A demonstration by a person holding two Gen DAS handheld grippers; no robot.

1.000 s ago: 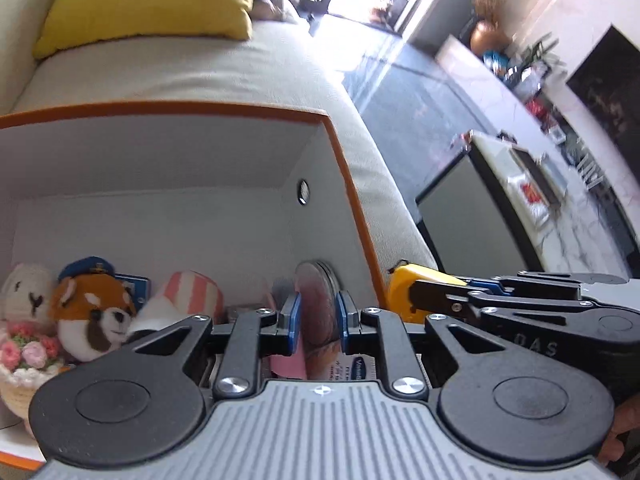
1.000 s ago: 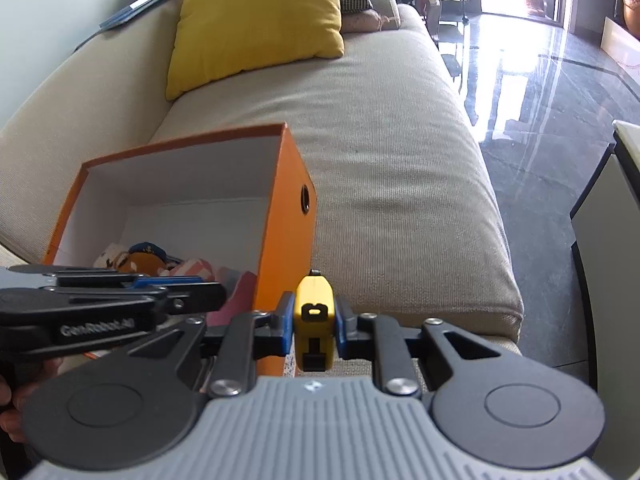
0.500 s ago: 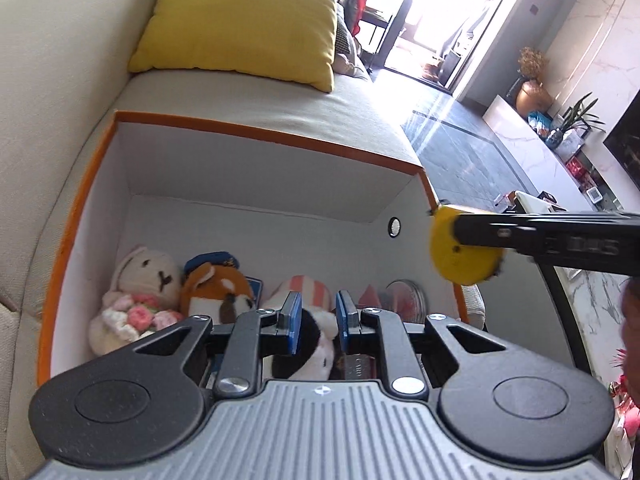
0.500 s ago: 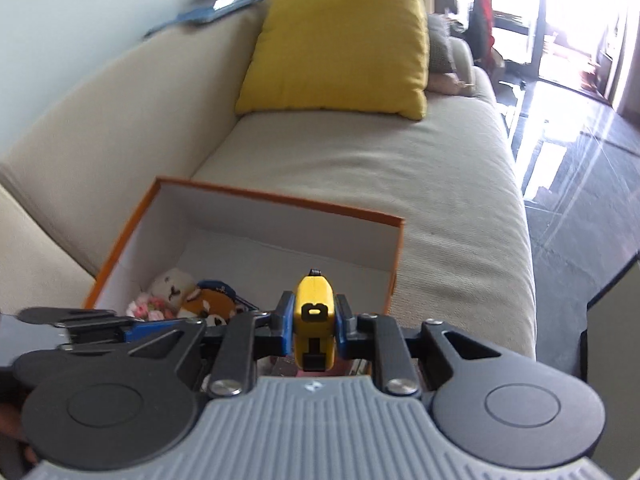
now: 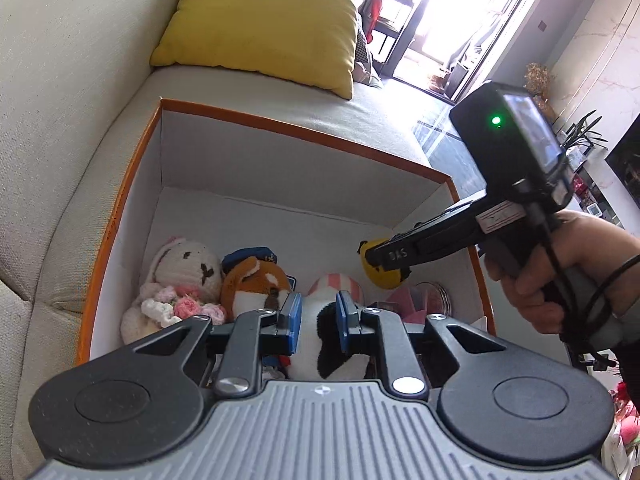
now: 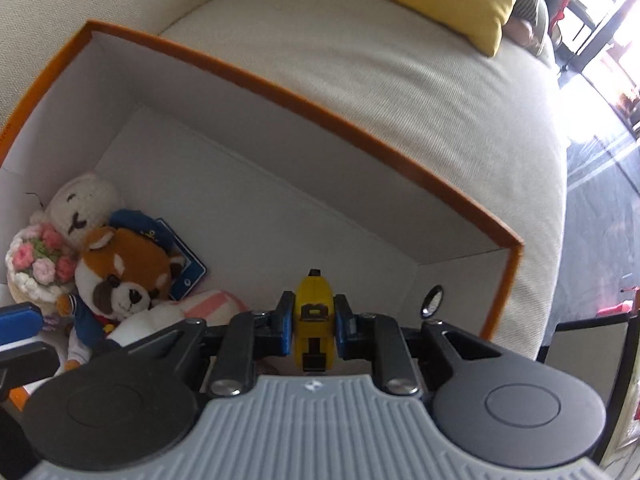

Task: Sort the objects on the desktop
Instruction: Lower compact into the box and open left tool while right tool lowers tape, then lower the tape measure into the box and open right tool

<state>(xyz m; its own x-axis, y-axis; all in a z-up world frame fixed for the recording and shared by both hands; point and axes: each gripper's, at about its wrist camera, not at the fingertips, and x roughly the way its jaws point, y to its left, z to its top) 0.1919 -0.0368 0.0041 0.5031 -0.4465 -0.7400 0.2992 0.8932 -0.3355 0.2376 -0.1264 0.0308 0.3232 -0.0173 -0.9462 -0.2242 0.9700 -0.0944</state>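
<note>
Several toys already lie in your orange box: rabbit, red panda; your left gripper hangs apart, empty. Your right gripper clamps the yellow tape measure over the box, unreleased. Only the left view shows your hand; the right shows the clamp itself

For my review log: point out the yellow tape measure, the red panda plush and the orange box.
yellow tape measure (image 6: pixel 315 320), right wrist view, front face.
red panda plush (image 6: pixel 120 272), right wrist view, head.
orange box (image 5: pixel 304 128), left wrist view, far rim.
</note>
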